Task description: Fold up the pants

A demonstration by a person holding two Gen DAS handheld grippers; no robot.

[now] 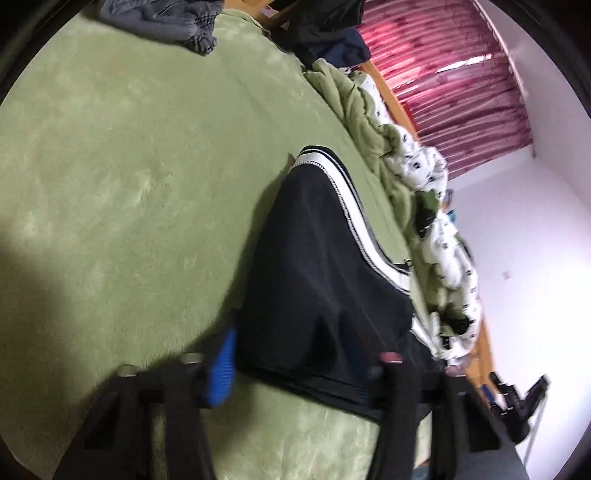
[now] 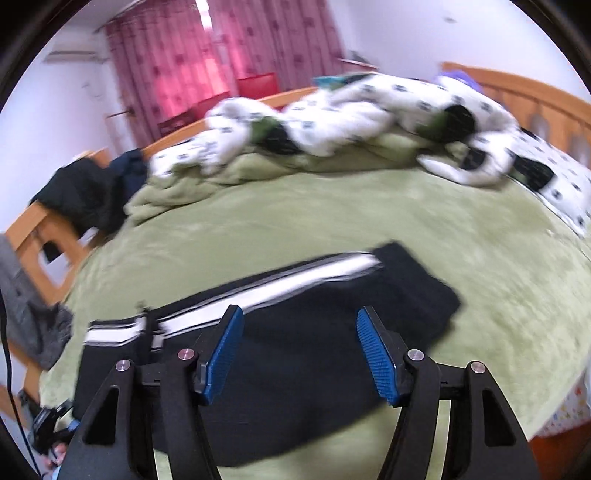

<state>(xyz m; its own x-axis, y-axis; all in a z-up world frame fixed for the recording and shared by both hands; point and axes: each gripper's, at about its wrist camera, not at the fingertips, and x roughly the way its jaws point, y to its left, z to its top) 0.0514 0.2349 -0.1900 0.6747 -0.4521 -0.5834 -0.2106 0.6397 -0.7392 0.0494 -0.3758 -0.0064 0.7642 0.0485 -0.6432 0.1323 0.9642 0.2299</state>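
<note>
Two grippers: both over black pants on a bed, one seen from each wrist camera.
Left gripper (image 1: 295, 363): ribbed blue pad (image 1: 221, 373) visible on one side; the other finger is hidden behind a lifted edge of black cloth, so whether it is clamped on the fabric cannot be told.
Pants, left wrist view (image 1: 314, 280): smooth dark fabric, raised in a tent-like shape, with a white side stripe edged in dotted trim running along one seam.
Grey garment (image 1: 162, 20): crumpled and soft, lying at the far edge of the bed, well apart from the pants.
Right gripper (image 2: 300, 354): released, its two blue ridged pads (image 2: 376, 358) spread wide above the cloth, gripping nothing.
Pants, right wrist view (image 2: 295, 354): folded into a long flat band, white stripe along the far edge, lying on the near part of the bed.
Bed: covered with a plush green blanket (image 2: 332, 214), fleecy and slightly matted.
Quilt (image 2: 332, 114): white with small dark prints, bunched in a rumpled ridge along the far side.
Frame: orange wooden headboard (image 2: 535, 99).
Room: pink patterned curtains (image 2: 229, 48), white walls.
</note>
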